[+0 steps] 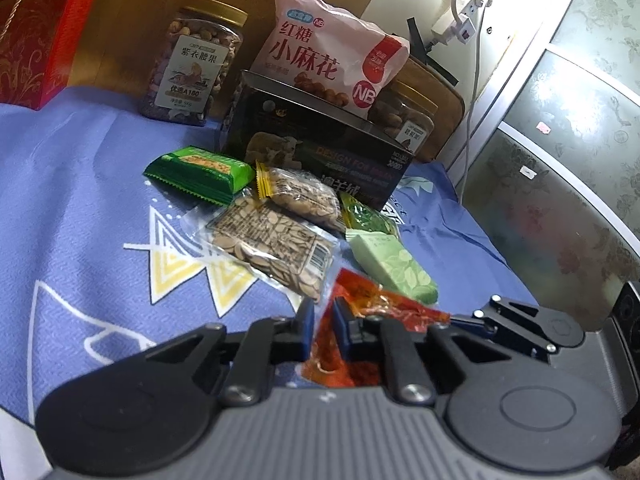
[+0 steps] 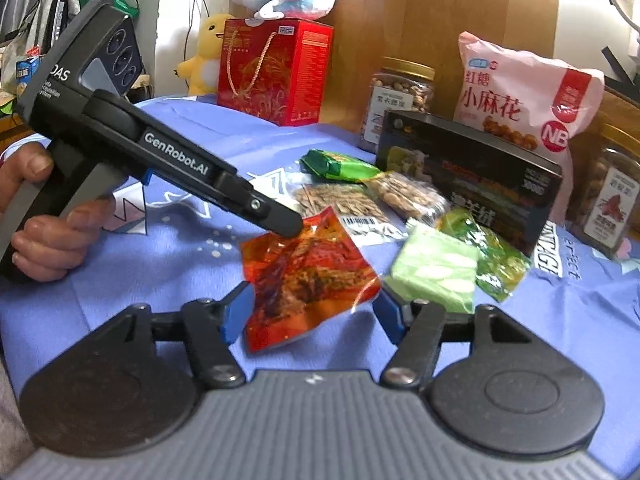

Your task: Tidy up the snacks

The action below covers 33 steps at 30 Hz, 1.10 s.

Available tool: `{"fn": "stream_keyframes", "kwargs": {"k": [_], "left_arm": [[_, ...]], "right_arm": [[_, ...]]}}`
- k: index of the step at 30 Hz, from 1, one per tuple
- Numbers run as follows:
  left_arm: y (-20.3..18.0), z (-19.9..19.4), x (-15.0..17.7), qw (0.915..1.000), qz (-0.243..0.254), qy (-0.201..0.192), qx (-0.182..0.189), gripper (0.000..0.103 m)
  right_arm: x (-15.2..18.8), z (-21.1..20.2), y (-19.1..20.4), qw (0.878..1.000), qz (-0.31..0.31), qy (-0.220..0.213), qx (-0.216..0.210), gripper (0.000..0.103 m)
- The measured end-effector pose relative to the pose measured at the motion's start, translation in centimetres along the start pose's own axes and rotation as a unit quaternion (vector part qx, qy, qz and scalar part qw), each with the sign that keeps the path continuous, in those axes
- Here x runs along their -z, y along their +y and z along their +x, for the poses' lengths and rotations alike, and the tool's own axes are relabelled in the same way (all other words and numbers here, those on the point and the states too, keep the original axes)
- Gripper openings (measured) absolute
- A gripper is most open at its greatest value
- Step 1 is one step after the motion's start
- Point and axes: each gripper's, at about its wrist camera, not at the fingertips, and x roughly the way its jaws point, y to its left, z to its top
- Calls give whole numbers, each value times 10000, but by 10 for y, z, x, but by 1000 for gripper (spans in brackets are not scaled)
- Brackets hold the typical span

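Spread over the blue patterned cloth (image 2: 120,280), small packets lay loose ahead of the left gripper (image 1: 320,316), which pinched a corner of the crinkly red-orange foil snack packet (image 2: 308,276), apparently offering it between the wide-open fingers of the right gripper (image 2: 308,312).

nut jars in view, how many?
2. One jar stands at the back, left of the pink bag; the other jar stands at the right, beside the black box. More may be hidden behind them.

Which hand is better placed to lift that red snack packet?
Left. The left tool is already shut on the red packet's top edge, while the right tool is open, its fingers merely flanking it.
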Motion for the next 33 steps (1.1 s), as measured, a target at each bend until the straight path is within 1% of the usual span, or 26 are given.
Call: {"fn": "stream_keyframes", "kwargs": {"k": [1, 2, 4, 6, 8, 10, 11, 14, 18, 20, 22, 24, 26, 27, 29, 33], "left_arm": [[1, 0, 0, 10000, -15, 1, -9, 11], [1, 0, 0, 10000, -20, 6, -19, 9], [1, 1, 0, 10000, -15, 24, -21, 8], [1, 1, 0, 10000, -16, 21, -15, 8], [1, 1, 0, 10000, -25, 23, -32, 8], [1, 2, 0, 10000, -22, 30, -42, 8], [0, 2, 0, 10000, -24, 35, -43, 8], [1, 2, -1, 10000, -30, 55, -13, 8], [1, 0, -1, 9999, -38, 43, 88, 9], [1, -2, 0, 9998, -36, 34, 214, 14], [0, -2, 0, 9995, 10, 71, 291, 16], [-3, 0, 1, 9989, 49, 184, 425, 18], [-8, 2, 3, 9988, 165, 242, 391, 26], [-10, 2, 4, 9990, 219, 217, 324, 26], [-8, 1, 4, 9993, 155, 171, 305, 26], [-4, -2, 3, 9996, -2, 80, 266, 26]], "right_arm": [[1, -2, -2, 10000, 46, -8, 29, 72], [2, -4, -4, 9999, 92, -39, 67, 73], [3, -6, -9, 9994, 236, -137, 203, 73], [3, -8, -13, 9980, 378, -283, 429, 74], [3, -10, -18, 9948, 496, -436, 774, 74], [2, -13, -24, 9924, 622, -492, 946, 74], [2, -14, -27, 9922, 696, -483, 910, 74], [2, -21, -31, 9944, 844, -369, 511, 74], [8, -25, -19, 9978, 656, -75, -35, 73], [11, -22, -10, 9986, 504, 106, -143, 73], [13, -16, -3, 9988, 398, 218, -155, 72], [11, -13, -1, 9986, 470, 169, -201, 68], [9, -10, 2, 9990, 415, 129, -84, 63], [8, -8, 2, 9991, 408, 105, -19, 60], [7, -7, 1, 9990, 430, 76, 2, 55], [4, -4, 5, 9996, 239, 21, 165, 49]]}}
